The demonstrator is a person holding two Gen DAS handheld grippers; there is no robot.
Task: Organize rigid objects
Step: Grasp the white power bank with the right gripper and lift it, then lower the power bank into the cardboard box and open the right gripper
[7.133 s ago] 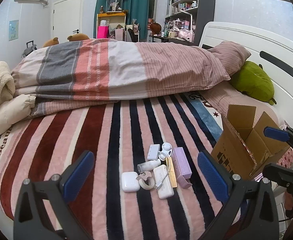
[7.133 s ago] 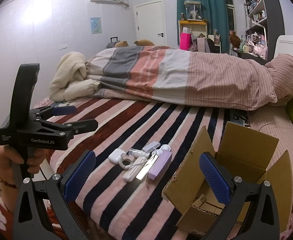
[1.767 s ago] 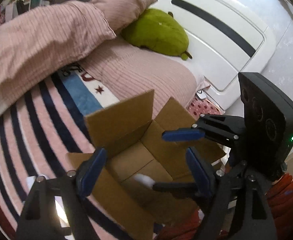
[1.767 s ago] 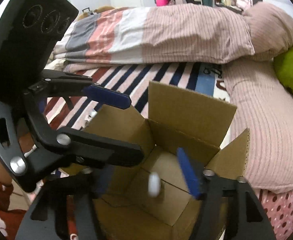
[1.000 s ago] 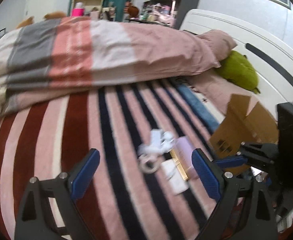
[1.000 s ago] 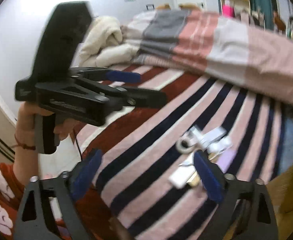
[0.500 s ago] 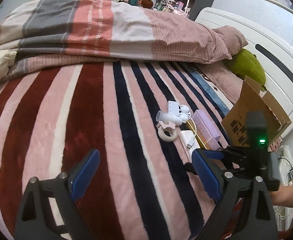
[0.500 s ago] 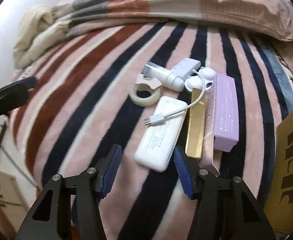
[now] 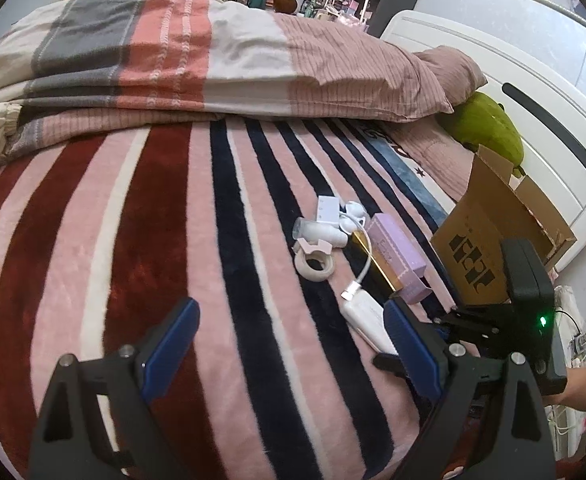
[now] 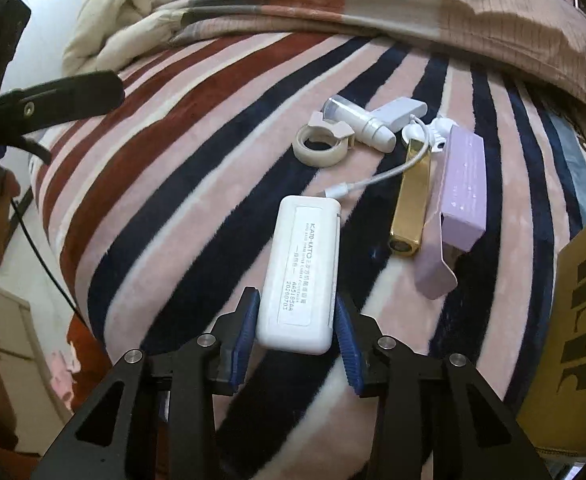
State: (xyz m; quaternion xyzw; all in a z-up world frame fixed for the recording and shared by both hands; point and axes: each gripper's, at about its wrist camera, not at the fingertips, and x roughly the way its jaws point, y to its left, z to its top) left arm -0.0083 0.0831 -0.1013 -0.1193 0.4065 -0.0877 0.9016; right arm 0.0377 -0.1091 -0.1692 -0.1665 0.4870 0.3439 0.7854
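- right gripper (image 10: 296,334): blue pads on both long sides of the white flat case (image 10: 303,268) at its near end, pressed against it or nearly so; case lies on the striped blanket (image 10: 181,184), lower centre of the right wrist view.
- left gripper (image 9: 291,354): jaws spread wide, nothing between them, hovering over the blanket at the bottom of the left wrist view.
- white cable (image 10: 377,176) runs from the case's far end up toward the pile.
- pile, upper centre of the right wrist view: tape ring (image 10: 320,147), white tube (image 10: 359,124), small white adapter (image 10: 401,112); right of them, gold bar (image 10: 411,204) and purple box (image 10: 464,184) side by side, touching.
- cardboard box (image 9: 489,240): open, at the right edge of the left wrist view, near the purple box.
- green plush (image 9: 489,128): upper right, beyond the cardboard box.
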